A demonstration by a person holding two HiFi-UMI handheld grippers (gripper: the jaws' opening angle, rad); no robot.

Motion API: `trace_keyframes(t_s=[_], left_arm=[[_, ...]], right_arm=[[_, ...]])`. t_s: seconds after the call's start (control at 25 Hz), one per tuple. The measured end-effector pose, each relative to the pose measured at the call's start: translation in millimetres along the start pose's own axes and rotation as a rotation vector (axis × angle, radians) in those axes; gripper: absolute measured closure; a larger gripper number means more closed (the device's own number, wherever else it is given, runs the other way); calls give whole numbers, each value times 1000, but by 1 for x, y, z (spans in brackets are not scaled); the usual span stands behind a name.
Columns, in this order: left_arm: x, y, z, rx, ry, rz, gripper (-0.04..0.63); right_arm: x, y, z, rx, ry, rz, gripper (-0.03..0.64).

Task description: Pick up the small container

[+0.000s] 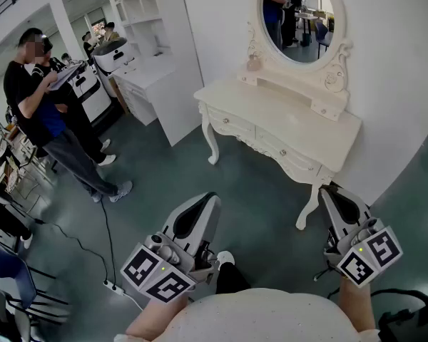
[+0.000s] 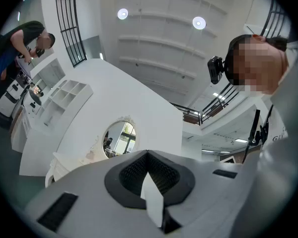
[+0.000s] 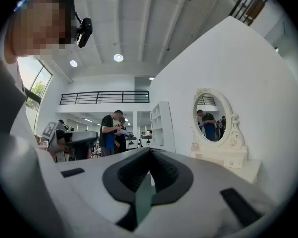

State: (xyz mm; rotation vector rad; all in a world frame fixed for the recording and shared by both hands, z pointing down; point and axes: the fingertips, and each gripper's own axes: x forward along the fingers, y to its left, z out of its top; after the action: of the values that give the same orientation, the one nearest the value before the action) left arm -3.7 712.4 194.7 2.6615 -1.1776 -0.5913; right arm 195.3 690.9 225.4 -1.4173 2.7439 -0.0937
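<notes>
Head view, floor [image 1: 260,184] between left tool [image 1: 203,204], vanity [image 1: 285,112]

Cream dressing table [image 1: 271,109] with oval mirror [image 1: 297,20] against white wall [image 1: 396,77]; person [image 1: 36,98] standing near shelving [image 1: 148,9], left.

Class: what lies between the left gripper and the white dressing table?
Only floor, bare in the head view, separates the left gripper from the dressing table.

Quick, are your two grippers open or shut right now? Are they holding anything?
Left gripper: shut, holding nothing.
Right gripper: shut, holding nothing.
</notes>
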Motion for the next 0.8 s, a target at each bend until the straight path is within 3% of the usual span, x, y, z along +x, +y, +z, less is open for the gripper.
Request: trace_keyframes(t_s=[0.36, 0.56, 0.8], left_arm=[[20, 52, -15, -5, 42, 15, 595], [48, 115, -11, -36, 44, 30, 595], [99, 195, 23, -52, 5, 15, 595]], right_arm=[[53, -12, -19, 2, 55, -14, 617], [112, -28, -22, 24, 60, -18, 617], [208, -48, 3, 99, -19, -8, 614]])
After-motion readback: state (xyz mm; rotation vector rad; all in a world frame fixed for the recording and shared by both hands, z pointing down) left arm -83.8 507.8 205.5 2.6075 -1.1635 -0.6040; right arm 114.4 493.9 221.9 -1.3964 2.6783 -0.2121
